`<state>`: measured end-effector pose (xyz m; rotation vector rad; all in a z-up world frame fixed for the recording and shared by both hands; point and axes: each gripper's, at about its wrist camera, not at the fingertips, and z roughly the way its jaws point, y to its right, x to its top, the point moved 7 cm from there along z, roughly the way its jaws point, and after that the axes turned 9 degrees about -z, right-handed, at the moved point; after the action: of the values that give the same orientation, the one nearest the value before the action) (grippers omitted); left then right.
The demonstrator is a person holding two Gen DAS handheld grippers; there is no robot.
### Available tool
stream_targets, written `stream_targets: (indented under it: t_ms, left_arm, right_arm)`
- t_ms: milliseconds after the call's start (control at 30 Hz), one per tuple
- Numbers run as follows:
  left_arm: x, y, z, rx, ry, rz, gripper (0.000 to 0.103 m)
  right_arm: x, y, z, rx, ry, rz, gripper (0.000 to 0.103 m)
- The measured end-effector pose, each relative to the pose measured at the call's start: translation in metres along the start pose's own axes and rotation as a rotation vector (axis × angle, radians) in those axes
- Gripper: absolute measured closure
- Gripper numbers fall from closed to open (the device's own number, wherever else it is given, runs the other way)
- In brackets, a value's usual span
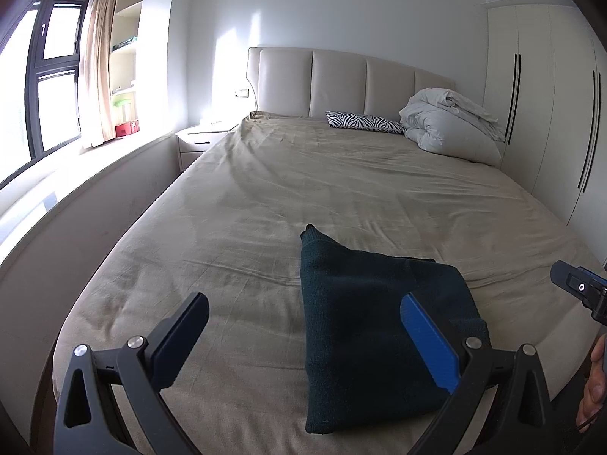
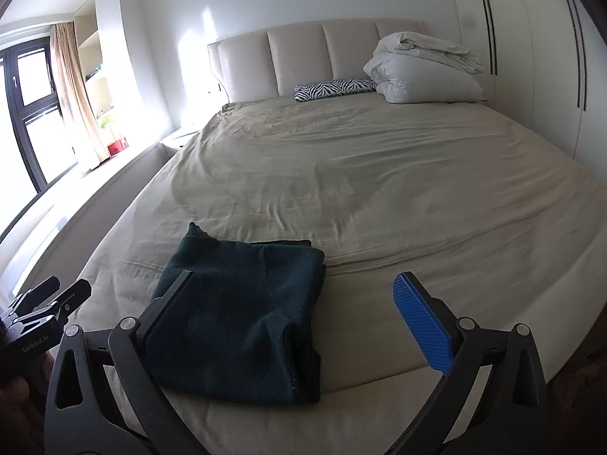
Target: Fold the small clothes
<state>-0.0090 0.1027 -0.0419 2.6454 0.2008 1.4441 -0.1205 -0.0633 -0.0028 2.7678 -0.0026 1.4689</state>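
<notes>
A dark green knitted garment (image 1: 375, 326) lies folded into a compact stack near the foot of the bed (image 1: 303, 189). In the right wrist view the same garment (image 2: 235, 311) shows its layered fold edge toward me, with one corner sticking up at the far left. My left gripper (image 1: 303, 314) hangs open above the bed, the garment under its right finger and nothing between the pads. My right gripper (image 2: 299, 295) is open wide as well, raised over the garment's right edge and holding nothing. Each gripper also shows at the edge of the other's view.
A zebra-print pillow (image 2: 334, 89) and a bundled white duvet (image 2: 421, 72) sit at the headboard. A white wardrobe (image 2: 531, 57) runs along the right side. A nightstand (image 1: 201, 140) and a low window ledge (image 1: 87, 174) flank the left. A hand (image 1: 593, 386) shows at the right.
</notes>
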Motion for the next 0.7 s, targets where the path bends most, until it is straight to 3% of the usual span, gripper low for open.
stream_targets:
  t_ms: [167, 467, 700]
  left_arm:
    - [-0.005, -0.001, 0.003, 0.011, -0.011, -0.003, 0.000]
    - [-0.020, -0.011, 0.022, 0.064, -0.101, -0.009, 0.000]
    - [-0.029, -0.012, 0.030, 0.060, -0.143, -0.011, 0.000]
  right_arm:
    - [-0.012, -0.007, 0.012, 0.017, -0.047, -0.016, 0.000]
    - [-0.033, -0.012, 0.035, 0.006, -0.153, -0.042, 0.000]
    - [-0.043, -0.018, 0.045, 0.009, -0.189, -0.052, 0.000]
